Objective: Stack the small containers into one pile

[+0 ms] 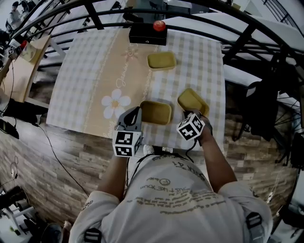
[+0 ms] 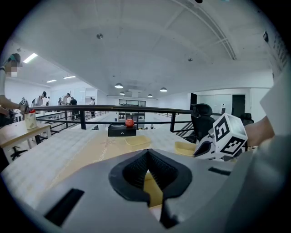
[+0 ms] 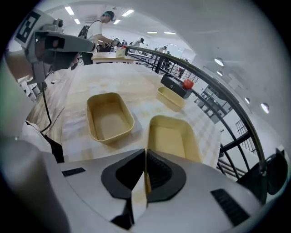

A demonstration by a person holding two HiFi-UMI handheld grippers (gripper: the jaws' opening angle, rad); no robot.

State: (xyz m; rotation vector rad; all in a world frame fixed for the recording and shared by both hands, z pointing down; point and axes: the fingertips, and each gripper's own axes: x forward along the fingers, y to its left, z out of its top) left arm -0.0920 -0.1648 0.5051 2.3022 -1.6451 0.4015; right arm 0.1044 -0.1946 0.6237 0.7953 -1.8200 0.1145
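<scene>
Centre container (image 1: 156, 112), right container (image 1: 192, 100) matt smooth plastic; tablecloth (image 1: 85, 80) checked cloth; railing (image 2: 150, 109) black metal.

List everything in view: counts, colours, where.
far container: 1, yellow, alone at mid-table
near container: 1, yellow, near the table's front edge
right container: 1, yellow, just right of the near container
black box: 1, black, far table edge
red knob: 1, red, on top of the black box
tablecloth: 1, pale check with a beige band and flower print, covers the table
railing: 1, black, curves round behind the table
left gripper: 1, grey, shut on the near container's left rim
right gripper: 1, grey, shut on the right container's near rim
person's shirt: 1, white with print, bottom of the head view
</scene>
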